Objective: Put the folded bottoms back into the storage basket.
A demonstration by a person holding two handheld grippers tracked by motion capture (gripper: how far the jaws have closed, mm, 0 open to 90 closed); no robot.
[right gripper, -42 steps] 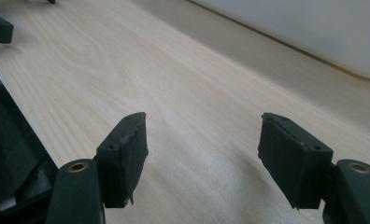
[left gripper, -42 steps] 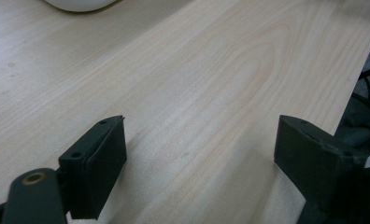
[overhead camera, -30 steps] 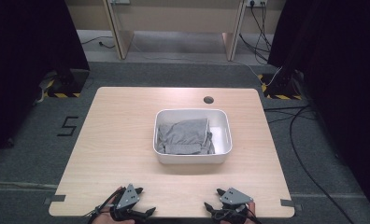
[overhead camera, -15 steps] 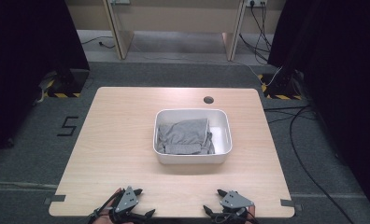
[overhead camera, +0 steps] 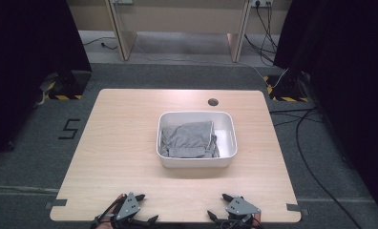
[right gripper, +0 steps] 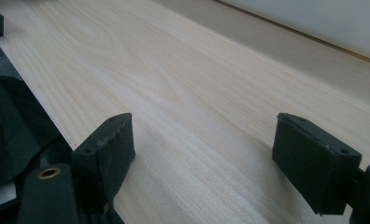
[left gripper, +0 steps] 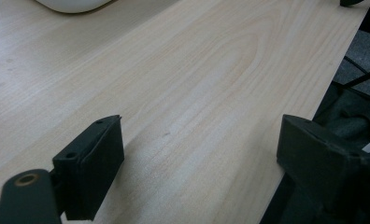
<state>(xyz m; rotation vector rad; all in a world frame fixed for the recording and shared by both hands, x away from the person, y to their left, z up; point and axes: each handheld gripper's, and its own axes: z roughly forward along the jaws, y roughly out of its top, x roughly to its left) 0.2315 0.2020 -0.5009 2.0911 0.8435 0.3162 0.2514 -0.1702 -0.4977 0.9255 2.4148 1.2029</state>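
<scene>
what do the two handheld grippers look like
Both are black. The left gripper and the right gripper each carry a grey three-cornered plate on top, with thin black cables beside them. In the gripper views each has two blocky, matte black jaws with small screw holes, plus a brass-coloured ring at lower left.

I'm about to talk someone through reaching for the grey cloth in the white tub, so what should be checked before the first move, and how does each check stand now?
1. Left tool open: ok, jaws stand wide apart in the left gripper view.
2. Right tool open: ok, jaws wide apart, nothing between them.
3. Grey cloth inside the white tub: ok, crumpled, lying within the walls.
4. Table between tools and tub free of obstacles: ok, bare wood.
5. Tub upright and well in from the table edges: ok.
6. Anything hidden beneath the cloth: cannot tell.
</scene>
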